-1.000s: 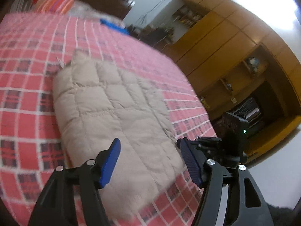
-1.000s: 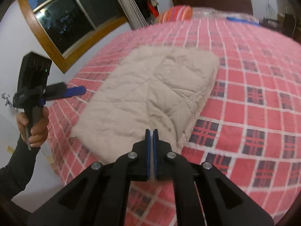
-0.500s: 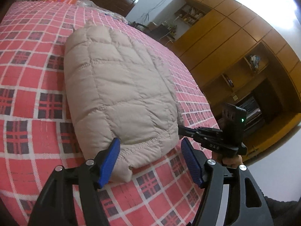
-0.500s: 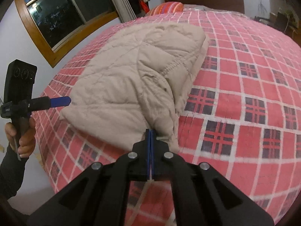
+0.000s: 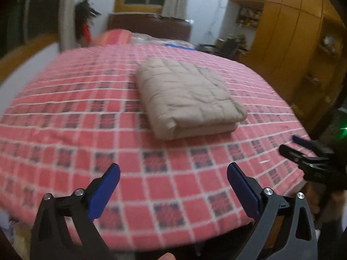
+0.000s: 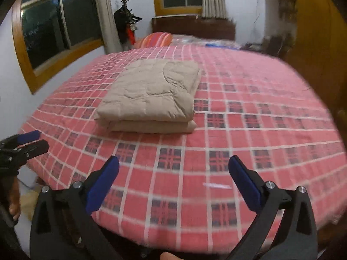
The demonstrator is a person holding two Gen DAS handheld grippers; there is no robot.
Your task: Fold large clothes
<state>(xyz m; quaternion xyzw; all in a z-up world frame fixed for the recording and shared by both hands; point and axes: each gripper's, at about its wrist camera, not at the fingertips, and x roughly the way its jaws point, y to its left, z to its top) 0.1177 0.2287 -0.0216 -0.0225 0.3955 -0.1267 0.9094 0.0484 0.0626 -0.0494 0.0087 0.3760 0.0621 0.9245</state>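
Observation:
A beige quilted garment (image 5: 186,95) lies folded into a thick rectangle on the red checked bedspread (image 5: 86,112); the right wrist view shows the same beige bundle (image 6: 151,93) with its doubled edge facing me. My left gripper (image 5: 173,177) is open over the near edge of the bed, well short of the garment, with nothing between its blue pads. My right gripper (image 6: 173,169) is open too, hanging above the bedspread (image 6: 260,119) and apart from the garment. Each gripper appears at the side of the other's view.
A striped orange pillow (image 6: 156,39) and a dark headboard (image 6: 193,28) are at the far end. Wooden wardrobes (image 5: 292,49) run along the right, windows (image 6: 49,34) along the left wall. A coat stand (image 6: 125,21) occupies the far corner.
Both grippers have pulled back from the garment to the foot of the bed. The right gripper, shut before, is open now. The garment now lies as a compact folded bundle.

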